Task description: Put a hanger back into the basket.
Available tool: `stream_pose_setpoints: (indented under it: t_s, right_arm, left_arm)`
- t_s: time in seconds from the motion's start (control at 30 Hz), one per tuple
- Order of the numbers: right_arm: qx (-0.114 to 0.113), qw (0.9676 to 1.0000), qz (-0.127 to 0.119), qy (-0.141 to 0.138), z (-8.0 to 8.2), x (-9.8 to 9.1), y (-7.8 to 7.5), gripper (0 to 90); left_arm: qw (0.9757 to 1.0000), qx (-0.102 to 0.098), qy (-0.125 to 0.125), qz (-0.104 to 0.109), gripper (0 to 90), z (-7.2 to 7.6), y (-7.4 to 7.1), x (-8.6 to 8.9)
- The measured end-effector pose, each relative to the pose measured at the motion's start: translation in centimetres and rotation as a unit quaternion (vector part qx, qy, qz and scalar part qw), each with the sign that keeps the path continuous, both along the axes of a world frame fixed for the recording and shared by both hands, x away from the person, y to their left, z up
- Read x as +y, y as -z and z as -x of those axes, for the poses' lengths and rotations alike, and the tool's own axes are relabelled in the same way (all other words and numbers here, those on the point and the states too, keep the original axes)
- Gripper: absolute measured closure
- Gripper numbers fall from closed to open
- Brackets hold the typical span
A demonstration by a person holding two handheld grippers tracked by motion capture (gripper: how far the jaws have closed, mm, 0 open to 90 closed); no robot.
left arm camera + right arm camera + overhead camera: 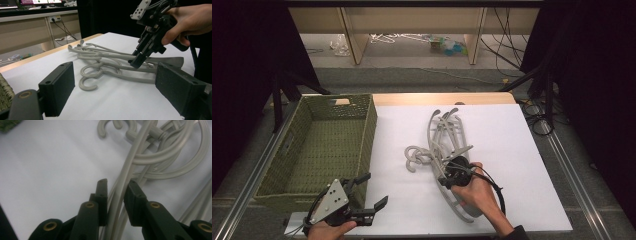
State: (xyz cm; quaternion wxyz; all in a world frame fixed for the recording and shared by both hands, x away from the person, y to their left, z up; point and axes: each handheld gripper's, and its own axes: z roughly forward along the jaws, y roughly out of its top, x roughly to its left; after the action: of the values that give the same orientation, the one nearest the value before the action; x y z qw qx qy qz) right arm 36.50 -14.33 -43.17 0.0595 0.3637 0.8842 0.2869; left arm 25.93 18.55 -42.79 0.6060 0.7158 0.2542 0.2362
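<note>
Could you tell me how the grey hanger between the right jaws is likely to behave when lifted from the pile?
The hanger looks like thin rigid plastic, so probably light and stiff. Its hook and arms interlock with the other hangers, so it may drag them along. The smooth rod could slip or swivel.

The hangers (447, 145) look like smooth, matt grey plastic. The basket (317, 150) is coarse woven green fibre, rough to the eye, while the worktop (512, 150) carries a flat, matt white sheet over a pale wood edge. Each claw (116, 192) has matt black plastic jaws with brass-coloured rivets.
</note>
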Motion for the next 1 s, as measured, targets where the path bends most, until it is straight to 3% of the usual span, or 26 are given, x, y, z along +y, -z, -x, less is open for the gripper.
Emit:
stream_pose_setpoints:
  t_s: [0.03, 0.13, 0.2, 0.33, 0.5, 0.63, 0.67, 0.7, 0.73, 0.8, 0.87, 1.0]
  right_arm:
    - [0.002, 0.9996, -0.029, -0.003, 0.2, -0.8, -0.5, 77.7]
    - [-0.007, 0.9993, -0.037, -0.005, 0.1, -2.0, -1.2, 81.4]
    - [0.003, 0.9979, -0.06, -0.026, 0.0, -2.8, -1.7, 82.2]
    - [-0.014, 0.9973, -0.066, -0.03, 0.0, -3.5, -2.4, 82.5]
    - [-0.005, 0.995, -0.086, -0.05, 0.1, -5.2, -3.5, 82.5]
    - [0.001, 0.9921, -0.106, -0.066, 0.5, -6.2, -3.8, 82.5]
    - [0.01, 0.9899, -0.121, -0.074, 1.0, -6.8, -4.1, 82.5]
    - [0.01, 0.9899, -0.121, -0.074, 1.0, -6.8, -4.1, 82.5]
    - [0.014, 0.9893, -0.123, -0.078, 1.2, -7.0, -4.2, 82.5]
    - [0.013, 0.9852, -0.14, -0.099, 1.9, -7.8, -4.5, 82.5]
    - [0.014, 0.9834, -0.145, -0.108, 2.4, -8.2, -4.6, 82.5]
    - [0.016, 0.9804, -0.151, -0.126, 3.0, -8.4, -4.8, 82.5]
  left_arm:
    - [1.0, 0.002, -0.003, -0.008, 16.0, 0.1, -0.1, 0.1]
    - [1.0, 0.004, -0.005, -0.007, 16.0, 0.1, 0.0, 0.0]
    - [0.9999, 0.005, -0.006, -0.007, 16.0, 0.1, 0.0, -0.1]
    - [0.9999, 0.005, -0.007, -0.014, 16.1, 0.1, 0.0, -0.2]
    - [0.9997, 0.001, -0.009, -0.021, 16.2, 0.1, -0.1, -0.4]
    - [0.9989, 0.012, -0.028, -0.035, 16.6, -0.5, -0.1, -1.6]
    - [0.9989, 0.015, -0.021, -0.038, 16.9, -0.7, -0.3, -2.5]
    - [0.9989, 0.015, -0.021, -0.038, 16.9, -0.7, -0.3, -2.5]
    - [0.998, 0.008, -0.014, -0.061, 16.9, -0.8, -0.5, -3.3]
    - [0.9971, 0.011, -0.002, -0.076, 16.5, -1.4, -0.8, -4.8]
    - [0.9957, 0.006, -0.01, -0.092, 16.7, -2.0, -1.1, -5.4]
    - [0.9937, 0.018, -0.014, -0.109, 19.1, -3.1, -1.5, -6.5]
